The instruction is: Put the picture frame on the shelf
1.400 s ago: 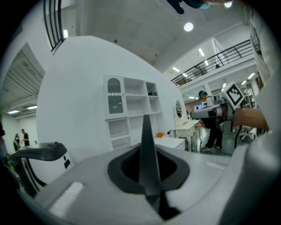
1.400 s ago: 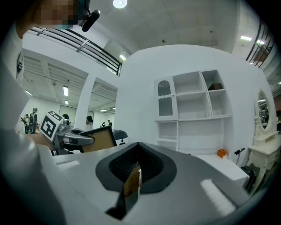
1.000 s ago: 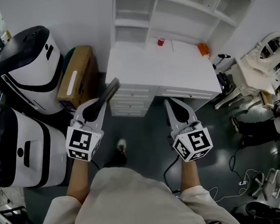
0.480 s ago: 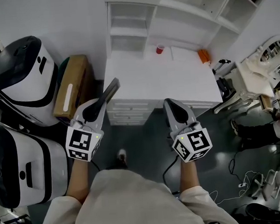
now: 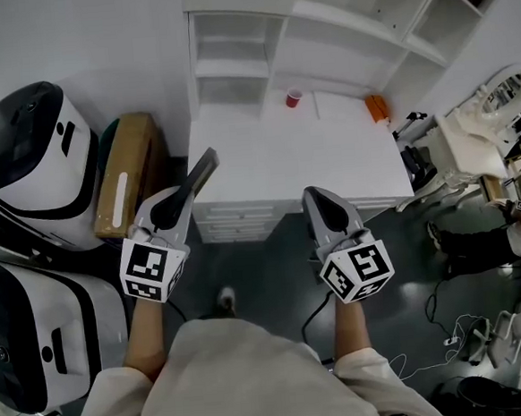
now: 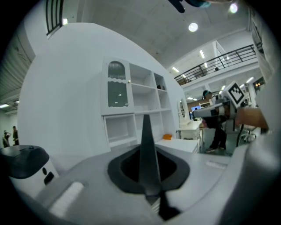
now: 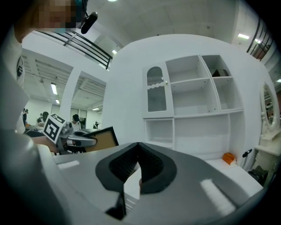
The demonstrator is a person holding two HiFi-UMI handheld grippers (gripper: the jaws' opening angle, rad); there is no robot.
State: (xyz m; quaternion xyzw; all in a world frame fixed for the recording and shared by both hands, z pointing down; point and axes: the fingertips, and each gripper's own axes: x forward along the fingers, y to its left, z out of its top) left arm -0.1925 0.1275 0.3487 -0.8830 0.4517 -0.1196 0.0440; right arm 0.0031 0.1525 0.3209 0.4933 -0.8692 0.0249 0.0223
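Observation:
The picture frame point(image 5: 199, 173), dark-rimmed with a brown back, sticks up edge-on from my left gripper point(image 5: 181, 200), which is shut on it. In the left gripper view its thin dark edge point(image 6: 146, 149) rises between the jaws. From the right gripper view its face point(image 7: 103, 138) shows at the left. My right gripper point(image 5: 318, 203) is shut, with nothing between its jaws. Both are held over the dark floor, just short of the white desk point(image 5: 267, 171). The white shelf unit point(image 5: 336, 26) stands on the back of the desk, its compartments bare.
A red cup point(image 5: 294, 97) and an orange object point(image 5: 376, 107) sit at the back of the desk. Two white-and-black machines point(image 5: 31, 149) and a cardboard box point(image 5: 127, 173) stand at the left. A white chair point(image 5: 470, 137) and cables are on the right.
The desk and shelf unit have drawn nearer in the head view. Both grippers keep the same pose, the left still holding the frame.

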